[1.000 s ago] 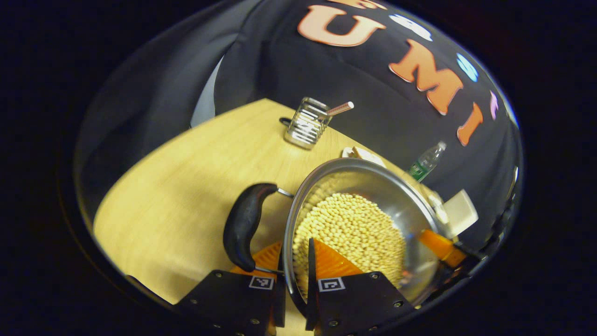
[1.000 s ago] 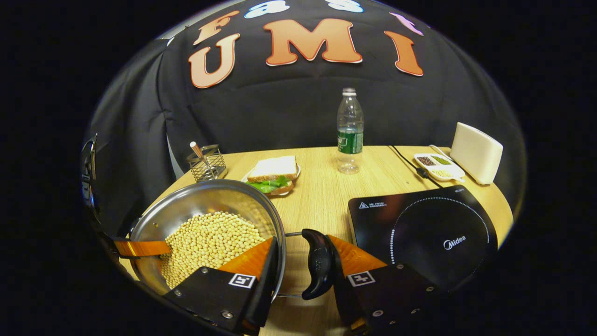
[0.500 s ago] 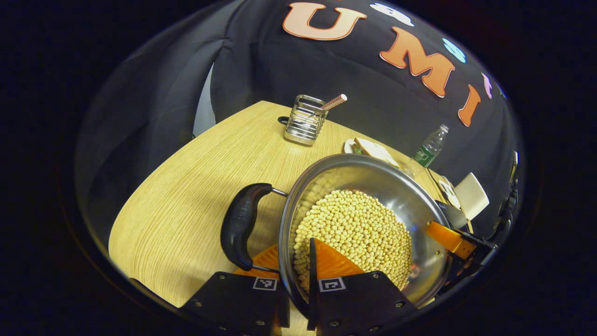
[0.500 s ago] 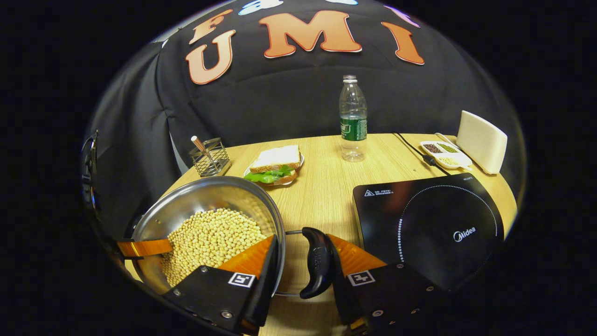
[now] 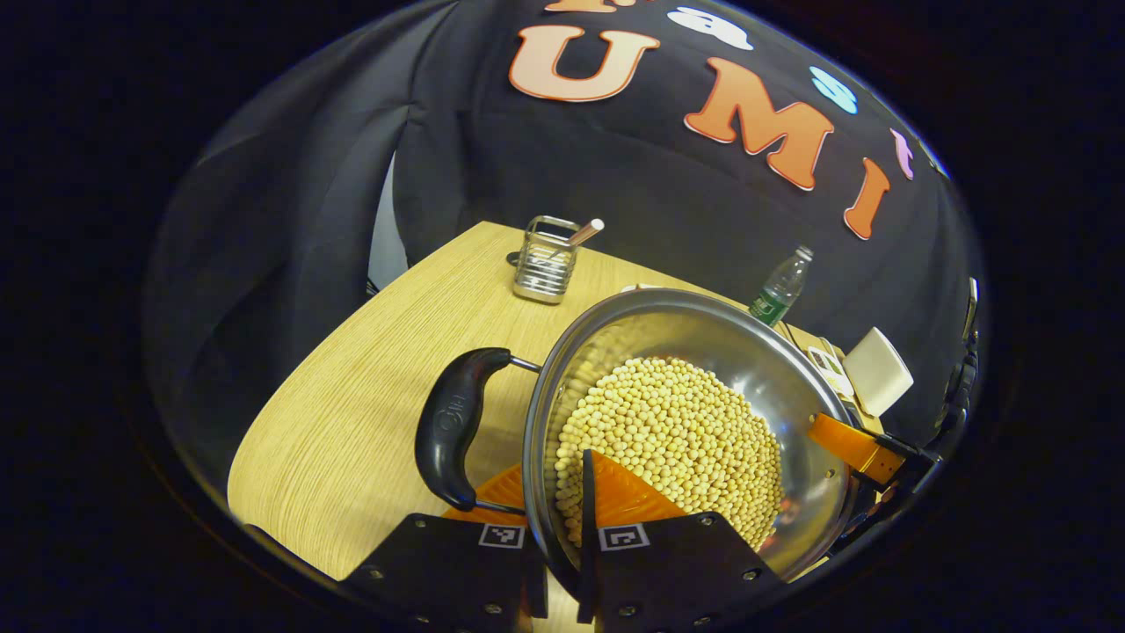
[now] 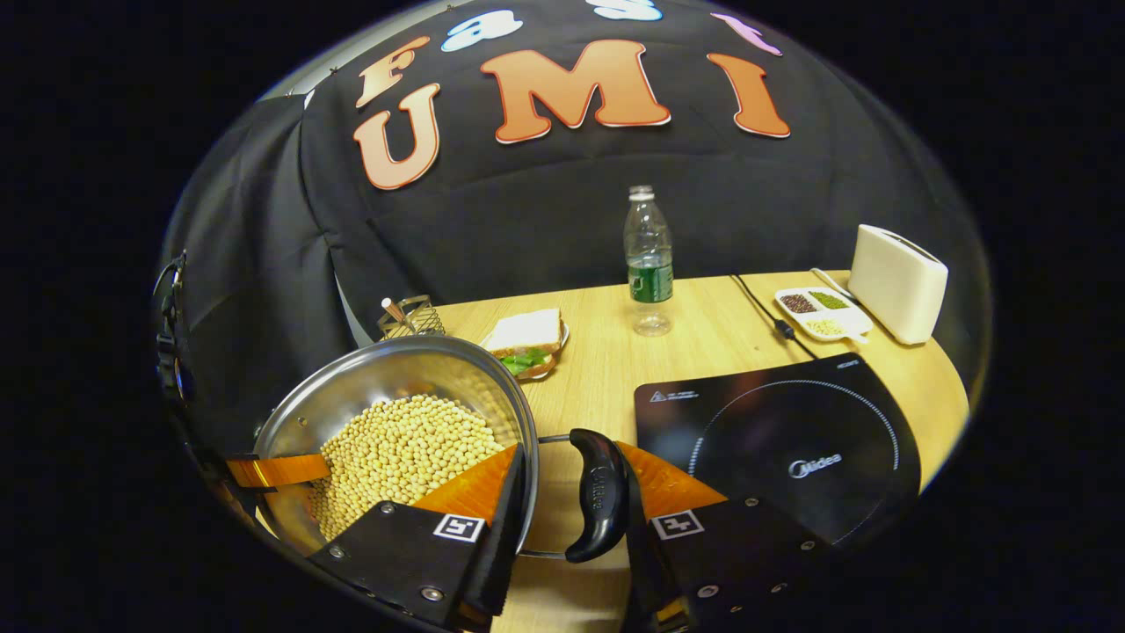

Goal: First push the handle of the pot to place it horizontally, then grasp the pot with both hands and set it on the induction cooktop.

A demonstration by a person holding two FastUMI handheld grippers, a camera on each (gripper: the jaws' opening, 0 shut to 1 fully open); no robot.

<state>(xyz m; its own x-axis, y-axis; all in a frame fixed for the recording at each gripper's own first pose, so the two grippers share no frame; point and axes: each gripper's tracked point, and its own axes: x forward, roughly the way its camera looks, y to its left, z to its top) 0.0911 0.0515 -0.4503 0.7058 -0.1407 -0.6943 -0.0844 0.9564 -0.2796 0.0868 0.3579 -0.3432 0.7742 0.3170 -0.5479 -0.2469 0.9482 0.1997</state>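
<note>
Count: one steel pot of soybeans, one black induction cooktop, one clear plastic bottle, one wire holder, one sandwich plate, one white toaster, one divided dish.

Silver pot of pale yellow beans, black handle, black cooktop, orange fingers

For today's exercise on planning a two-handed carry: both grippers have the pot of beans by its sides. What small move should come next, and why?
Probably carry the pot sideways toward the induction cooktop, keeping it level. The right gripper spans rim and handle; the left gripper clamps the opposite rim. The cooktop lies bare just beyond that handle, and the soybeans sit loose.
</note>
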